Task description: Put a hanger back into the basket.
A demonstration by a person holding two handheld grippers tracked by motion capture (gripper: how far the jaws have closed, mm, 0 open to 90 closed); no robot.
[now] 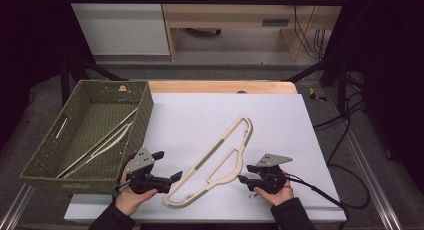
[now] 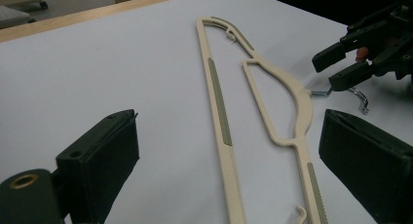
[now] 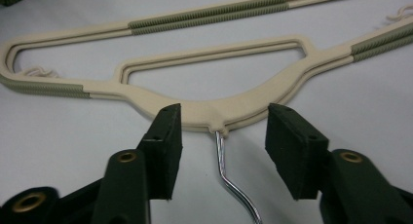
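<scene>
The worktop (image 1: 200,110) carries a white sheet. A woven green basket (image 1: 145,115) stands at its far left and holds one cream hanger (image 1: 107,142). A second cream hanger (image 1: 220,157) lies flat on the sheet near the centre, running diagonally from the near left to the far right, with its metal hook (image 3: 226,177) pointing right.

The left hand (image 1: 131,197) enters from the near edge, with the left tool (image 1: 172,177) level and pointing right at the hanger's near end. Its jaws stand wide, with nothing between them.

The right hand (image 1: 275,195) holds the right tool (image 1: 243,174) low, pointing left. Its jaws are partly closed, straddling the hook without touching it.
</scene>
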